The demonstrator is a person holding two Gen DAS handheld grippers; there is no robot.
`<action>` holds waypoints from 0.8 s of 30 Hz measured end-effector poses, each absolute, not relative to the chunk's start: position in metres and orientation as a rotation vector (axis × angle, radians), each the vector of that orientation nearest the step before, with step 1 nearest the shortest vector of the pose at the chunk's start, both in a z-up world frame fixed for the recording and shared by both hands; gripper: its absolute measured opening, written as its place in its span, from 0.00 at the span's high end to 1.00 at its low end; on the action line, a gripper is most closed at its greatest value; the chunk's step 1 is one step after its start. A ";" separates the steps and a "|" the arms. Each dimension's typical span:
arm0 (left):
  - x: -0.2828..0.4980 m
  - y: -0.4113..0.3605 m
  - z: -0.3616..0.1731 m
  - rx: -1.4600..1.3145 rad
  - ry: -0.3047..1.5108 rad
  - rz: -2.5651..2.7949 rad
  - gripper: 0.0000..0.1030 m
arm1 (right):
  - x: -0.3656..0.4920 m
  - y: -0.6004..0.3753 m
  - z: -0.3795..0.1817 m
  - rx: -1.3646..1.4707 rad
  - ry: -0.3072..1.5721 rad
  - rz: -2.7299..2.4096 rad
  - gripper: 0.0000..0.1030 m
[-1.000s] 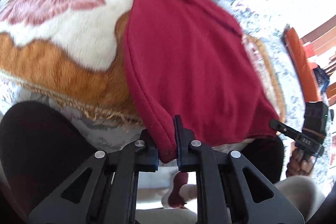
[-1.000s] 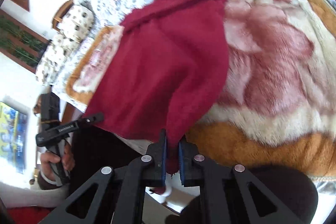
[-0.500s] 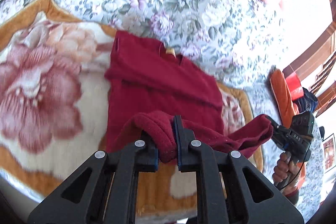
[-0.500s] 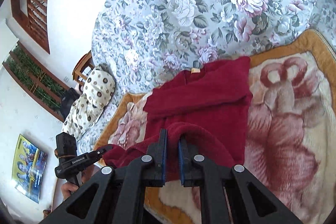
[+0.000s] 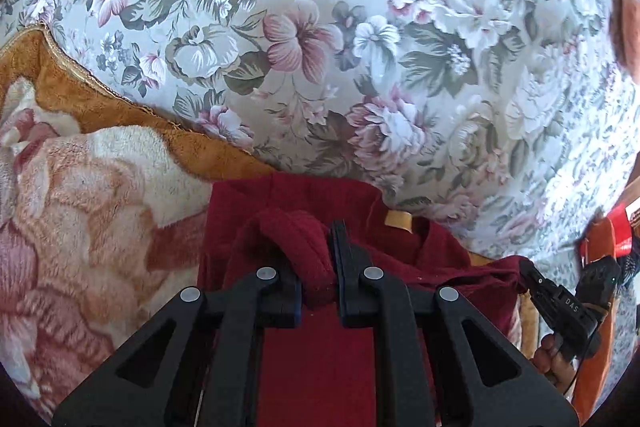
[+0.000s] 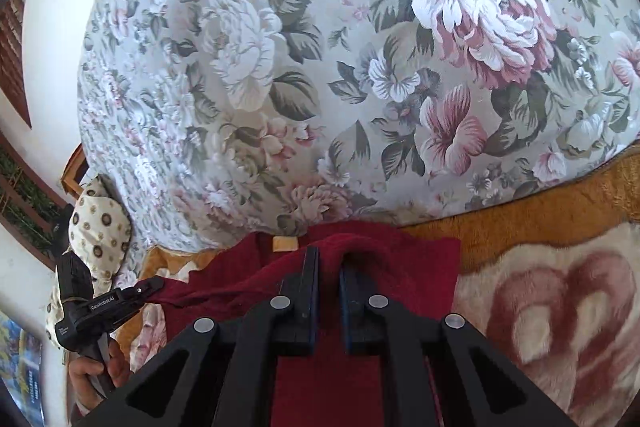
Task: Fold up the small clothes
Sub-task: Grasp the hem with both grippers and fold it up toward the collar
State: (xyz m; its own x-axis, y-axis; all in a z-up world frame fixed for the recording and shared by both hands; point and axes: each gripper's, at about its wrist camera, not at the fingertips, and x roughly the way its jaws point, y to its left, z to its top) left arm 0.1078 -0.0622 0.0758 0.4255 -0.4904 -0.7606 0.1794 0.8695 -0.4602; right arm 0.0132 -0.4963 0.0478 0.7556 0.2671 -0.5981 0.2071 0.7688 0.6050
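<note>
Both claws are clamped on the same dark red knitted garment (image 5: 400, 267). Between the fingers of the left claw (image 5: 318, 269) sits a thick rolled bunch of its hem, the jaws closed tight against the cloth. From this claw's view the right claw (image 5: 528, 277) shows off to the right, its tip pinching another corner of the hem, with the red edge stretched between the two.

Seen from its own camera, the right claw (image 6: 329, 277) has its jaws nearly together with a ridge of red cloth rising through the narrow gap. Off to its left the left claw (image 6: 150, 285), a black tool marked with white lettering, bites the far corner of the hem.

Directly beneath each claw lies a flat red layer of the garment, and the raised hem arches over it. Just ahead of the fingertips is the neckline, with a small tan label (image 5: 396, 221) showing at the collar.

Under the garment spreads a plush blanket with an orange-brown border and large pink flower pattern (image 5: 80, 187), running left of the left claw and right of the right claw.

Beyond the collar stretches a pale grey-blue bedsheet printed with pink and white flowers (image 6: 360, 67). Far left of the right claw rests a cream cushion with brown dots (image 6: 98, 227).
</note>
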 end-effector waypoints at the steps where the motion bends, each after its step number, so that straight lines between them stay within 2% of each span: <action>1: 0.117 -0.065 0.068 -0.329 1.063 -0.416 0.90 | 0.025 -0.498 0.039 0.712 0.733 0.024 0.93; 3: 0.129 -0.069 0.056 -0.313 1.083 -0.408 0.90 | 0.043 -0.501 0.024 0.722 0.721 -0.004 0.93; 7: 0.145 -0.065 0.039 -0.358 1.174 -0.411 0.85 | 0.065 -0.503 -0.006 0.729 0.872 -0.049 0.89; 9: 0.145 -0.058 0.046 -0.380 1.168 -0.428 0.82 | 0.048 -0.511 0.003 0.783 0.797 -0.042 0.83; 10: 0.145 -0.055 0.051 -0.378 1.159 -0.425 0.76 | 0.039 -0.515 0.010 0.793 0.770 -0.057 0.71; 12: 0.140 -0.047 0.065 -0.394 1.125 -0.418 0.63 | 0.017 -0.523 0.028 0.785 0.726 -0.116 0.63; 14: 0.131 -0.034 0.081 -0.419 1.065 -0.387 0.25 | 0.003 -0.525 0.040 0.757 0.720 -0.110 0.63; 17: 0.113 -0.017 0.098 -0.459 0.997 -0.384 0.22 | -0.010 -0.515 0.047 0.683 0.749 -0.079 0.63; 24: 0.039 -0.006 0.080 -0.363 1.060 -0.412 0.22 | -0.051 -0.478 0.017 0.662 0.884 -0.046 0.63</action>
State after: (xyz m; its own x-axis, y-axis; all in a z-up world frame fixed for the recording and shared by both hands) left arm 0.0392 -0.0058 0.0802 0.4266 -0.4916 -0.7592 0.1508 0.8663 -0.4762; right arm -0.0514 -0.4776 0.0170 0.6466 0.2269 -0.7283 0.3012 0.8012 0.5170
